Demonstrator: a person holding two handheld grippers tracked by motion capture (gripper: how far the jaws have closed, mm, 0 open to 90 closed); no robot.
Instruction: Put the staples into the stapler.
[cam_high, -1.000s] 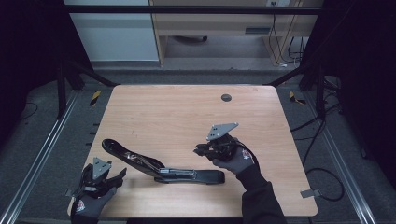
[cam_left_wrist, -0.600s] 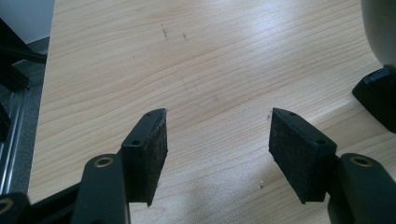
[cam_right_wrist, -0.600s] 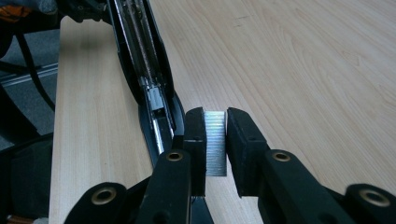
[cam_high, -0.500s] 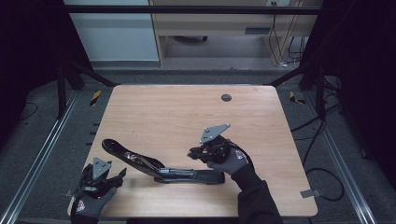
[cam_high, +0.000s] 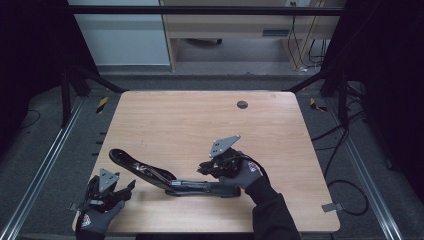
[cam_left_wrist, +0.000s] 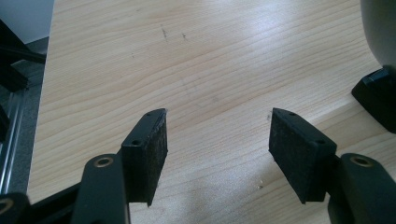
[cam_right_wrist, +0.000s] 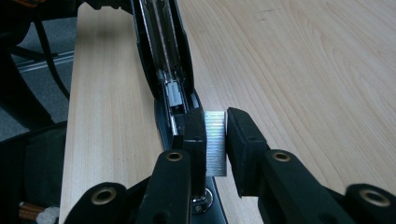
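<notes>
Right gripper (cam_right_wrist: 215, 135) pinching a staple strip (cam_right_wrist: 215, 140) above the opened stapler (cam_right_wrist: 163, 56); left gripper (cam_left_wrist: 217, 154) spread (idle, near-left). Risk: tilted strip jamming beside the channel.

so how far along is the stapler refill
Done: the long black stapler lies opened on the wooden table, its channel exposed. In hand: the right hand-held gripper holds a silver strip of staples just above the channel. Left: seating the strip and closing the stapler.

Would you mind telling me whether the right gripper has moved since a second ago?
Yes: the right gripper has slid slightly left and nearer, down toward the open stapler, away from the table's hole.
</notes>
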